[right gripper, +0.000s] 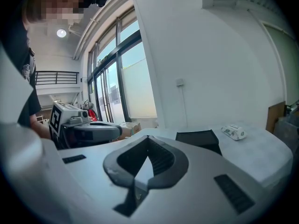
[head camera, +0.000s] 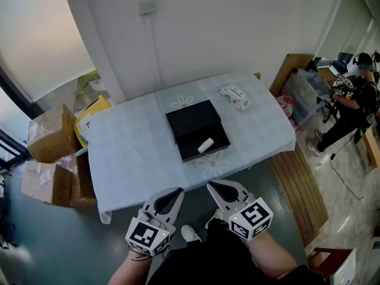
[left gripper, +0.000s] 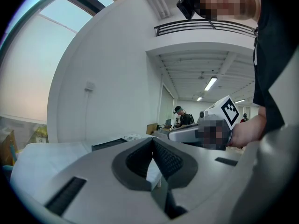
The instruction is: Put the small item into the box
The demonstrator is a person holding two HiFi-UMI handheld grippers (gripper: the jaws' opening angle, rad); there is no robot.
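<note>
A black box (head camera: 198, 129) lies open in the middle of the table (head camera: 130, 153), which has a pale blue cloth over it. A small white cylinder (head camera: 205, 145) lies inside the box's near half. My left gripper (head camera: 178, 192) and right gripper (head camera: 212, 187) are side by side off the table's near edge, close to my body. Both are shut and hold nothing. In the left gripper view its jaws meet at the tip (left gripper: 153, 141), with the box (left gripper: 110, 144) far ahead. The right gripper view also shows touching jaws (right gripper: 148, 139) and the box (right gripper: 196, 136) beyond them.
A white wipes pack (head camera: 235, 97) lies at the table's far right. Cardboard boxes (head camera: 50, 132) and a yellow carton (head camera: 89, 117) stand on the floor to the left. A wooden board (head camera: 297, 183) lies right of the table. A person (head camera: 356, 100) stands at the far right.
</note>
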